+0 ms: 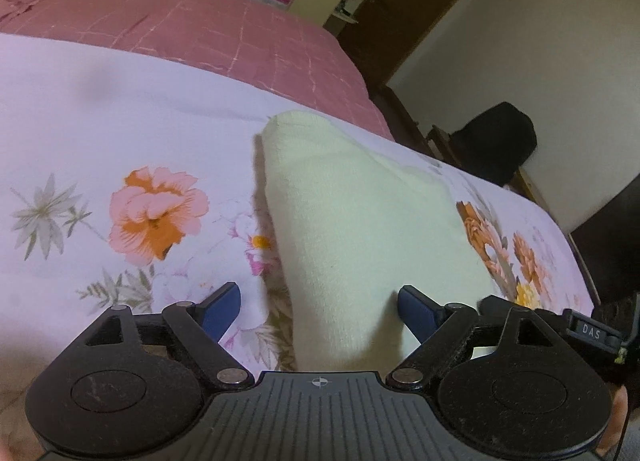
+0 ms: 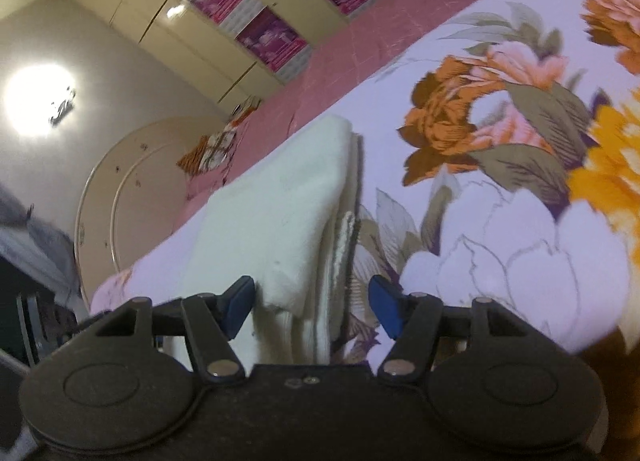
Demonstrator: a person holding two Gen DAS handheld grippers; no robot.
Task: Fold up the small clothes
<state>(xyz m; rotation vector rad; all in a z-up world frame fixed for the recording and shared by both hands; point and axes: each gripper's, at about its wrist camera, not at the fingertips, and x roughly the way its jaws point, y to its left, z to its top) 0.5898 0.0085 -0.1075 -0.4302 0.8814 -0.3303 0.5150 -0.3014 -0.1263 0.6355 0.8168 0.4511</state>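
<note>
Folding looks nearly done, I think: the cream cloth point(image 1: 352, 213) lies on the flowery bed sheet point(image 1: 120, 121) as a thick, layered bundle. My left claw point(image 1: 319, 311) is spread wide with the cloth's near end between its blue pads, gripping nothing. My right claw point(image 2: 311, 307) is spread too, around a corner of the cloth point(image 2: 276, 213). Next I should pinch one edge and fold it over. Only the right view shows the stacked layers; only the left shows the dark chair point(image 1: 496, 141)

Folded cream cloth point(image 1: 352, 213) between both tongs, floral sheet point(image 1: 120, 133) bare alongside
</note>
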